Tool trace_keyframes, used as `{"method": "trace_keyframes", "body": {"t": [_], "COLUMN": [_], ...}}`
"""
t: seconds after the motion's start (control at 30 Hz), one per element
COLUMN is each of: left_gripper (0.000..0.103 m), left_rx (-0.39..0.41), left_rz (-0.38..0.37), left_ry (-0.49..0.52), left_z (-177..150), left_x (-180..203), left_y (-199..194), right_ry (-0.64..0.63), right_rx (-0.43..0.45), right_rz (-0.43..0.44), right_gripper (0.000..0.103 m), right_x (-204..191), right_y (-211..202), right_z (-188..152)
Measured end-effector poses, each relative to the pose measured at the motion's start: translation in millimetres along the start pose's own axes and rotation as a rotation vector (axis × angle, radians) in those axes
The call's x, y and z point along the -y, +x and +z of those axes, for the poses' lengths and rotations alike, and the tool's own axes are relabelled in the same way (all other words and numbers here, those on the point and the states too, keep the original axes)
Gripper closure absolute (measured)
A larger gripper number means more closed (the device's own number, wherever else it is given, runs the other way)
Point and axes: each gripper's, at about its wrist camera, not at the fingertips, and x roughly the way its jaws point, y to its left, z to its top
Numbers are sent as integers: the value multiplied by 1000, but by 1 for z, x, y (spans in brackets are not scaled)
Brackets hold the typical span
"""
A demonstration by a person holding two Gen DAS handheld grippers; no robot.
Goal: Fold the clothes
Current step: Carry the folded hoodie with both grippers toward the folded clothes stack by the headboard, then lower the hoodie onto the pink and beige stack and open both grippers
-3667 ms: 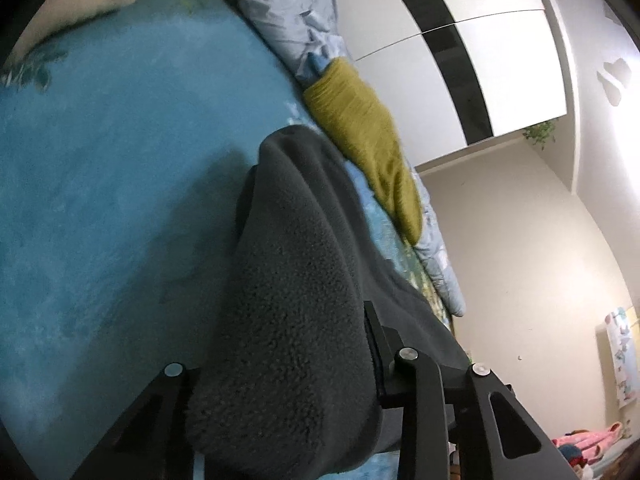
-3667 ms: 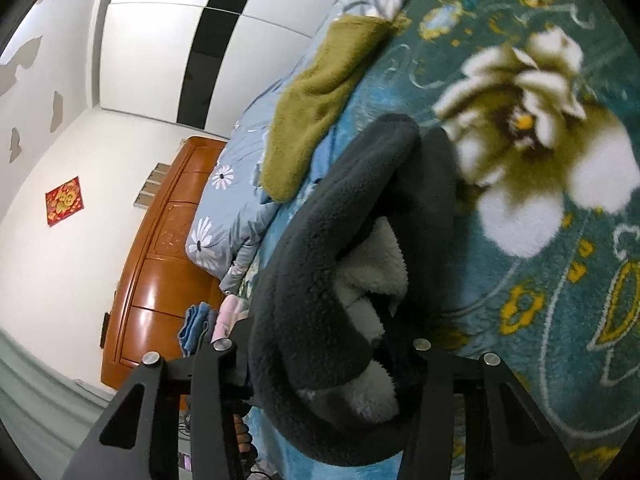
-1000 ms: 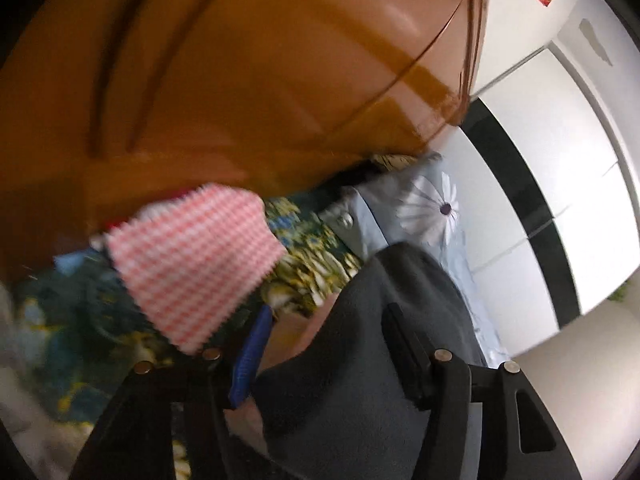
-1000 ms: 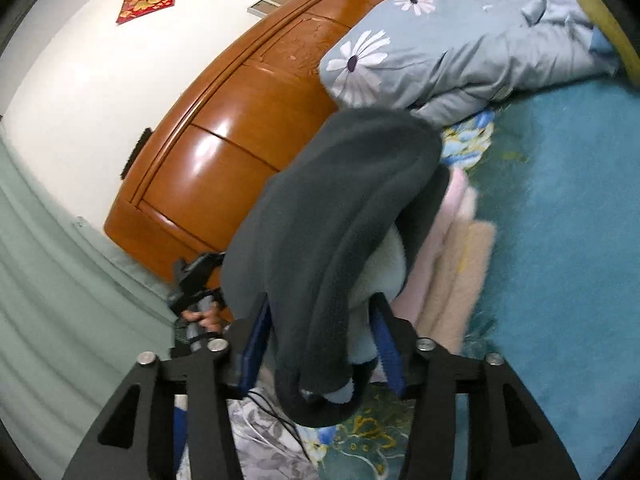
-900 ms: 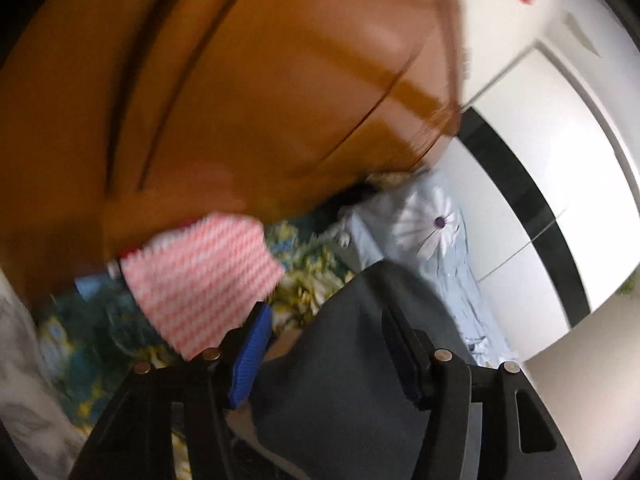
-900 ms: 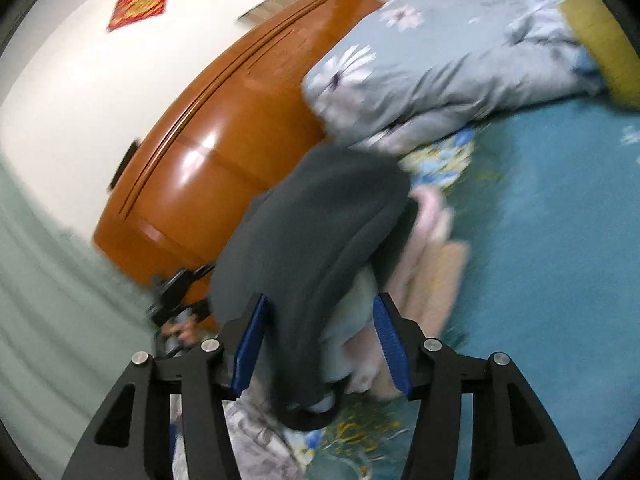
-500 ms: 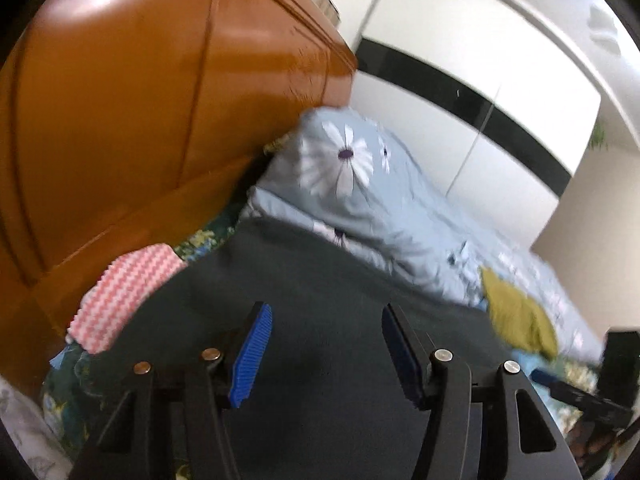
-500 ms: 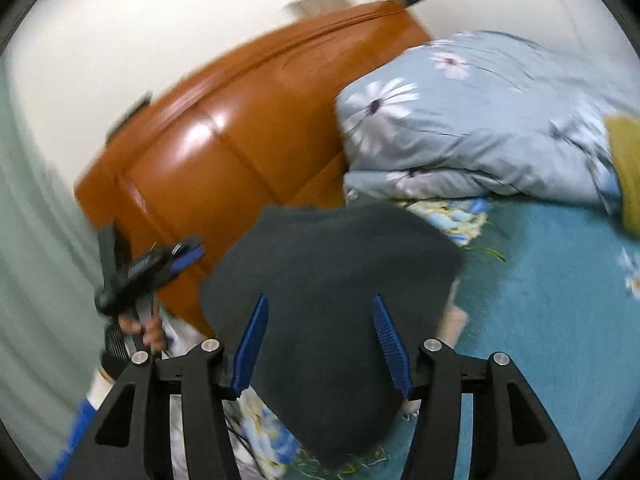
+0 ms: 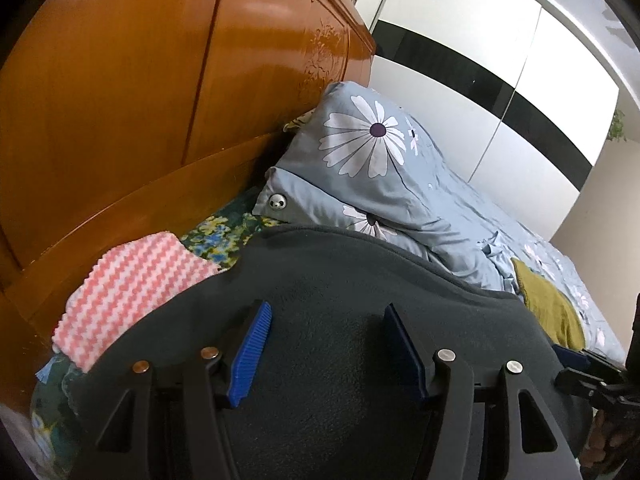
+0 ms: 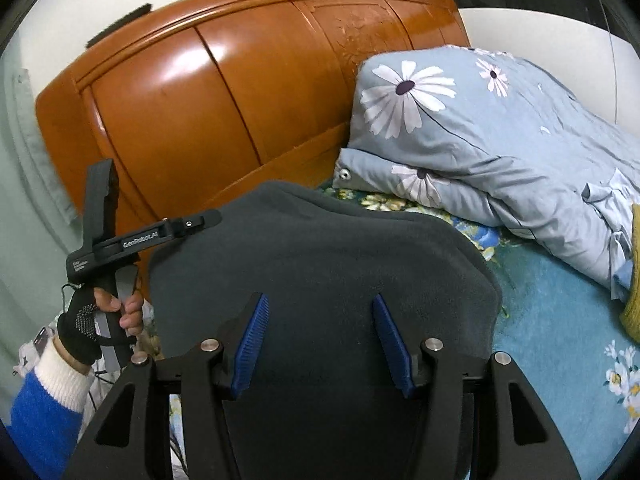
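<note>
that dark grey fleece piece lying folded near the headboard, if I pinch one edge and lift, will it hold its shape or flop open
The dark grey fleece garment would probably flop: its edges curve softly and it drapes over whatever lies beneath. The thick, fuzzy pile suggests it is light and grippy for the ribbed blue pads, not slippery. Lifting one edge would likely undo the fold; both open grippers would hold it better.

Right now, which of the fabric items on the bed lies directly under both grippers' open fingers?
The dark grey fleece garment, folded flat near the headboard. The pink-and-white zigzag cloth lies partly beneath its edge, and the mustard-yellow knit sits farther off by the floral duvet.

Wooden headboard (image 10: 224, 92), floral pillow (image 9: 372, 160), white wardrobe (image 9: 500, 92).
</note>
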Motion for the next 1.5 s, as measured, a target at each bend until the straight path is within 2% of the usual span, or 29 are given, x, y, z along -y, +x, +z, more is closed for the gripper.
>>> {"method": "trace_keyframes", "body": {"t": [0.1,0.27,0.4,0.53,0.8,0.93,1.03,1.13,1.23,1.33,1.43,1.47,1.5], "left_gripper": [39,39,37,26,14,0,0,0,0,0,0,0,0], "left_rx": [4,6,43,75,70,65,61,69,110,131,114,105,98], "left_rz": [8,70,35,11,8,5,3,37,53,47,43,42,47], "left_ry": [-3,21,-1,-1,58,92,117,160,184,189,161,150,151], "left_z": [2,2,-8,-33,-85,-111,-131,-141,-148,-155,-161,-164,-165], "left_x": [4,18,29,48,67,74,80,78,74,68,61,59,58], "left_y": [-1,-23,-54,-81,-100,-107,-113,-112,-113,-109,-101,-98,-94], "right_ry": [12,45,65,48,1,-22,-27,-7,32,62,56,51,49], "right_rx": [-3,-5,23,27,65,69,69,64,78,93,105,107,109], "right_rz": [0,4,-22,-114,-138,-168,-185,-199,-212,-226,-249,-256,-263], "right_gripper": [46,46,46,42,33,33,33,31,31,31,29,25,15], "right_x": [3,-1,-14,-36,-80,-91,-96,-94,-89,-85,-86,-87,-87], "right_y": [0,-9,-31,-54,-90,-92,-90,-86,-82,-77,-74,-72,-70], "right_z": [0,2,-1,-19,-72,-92,-102,-111,-119,-126,-132,-134,-136]}}
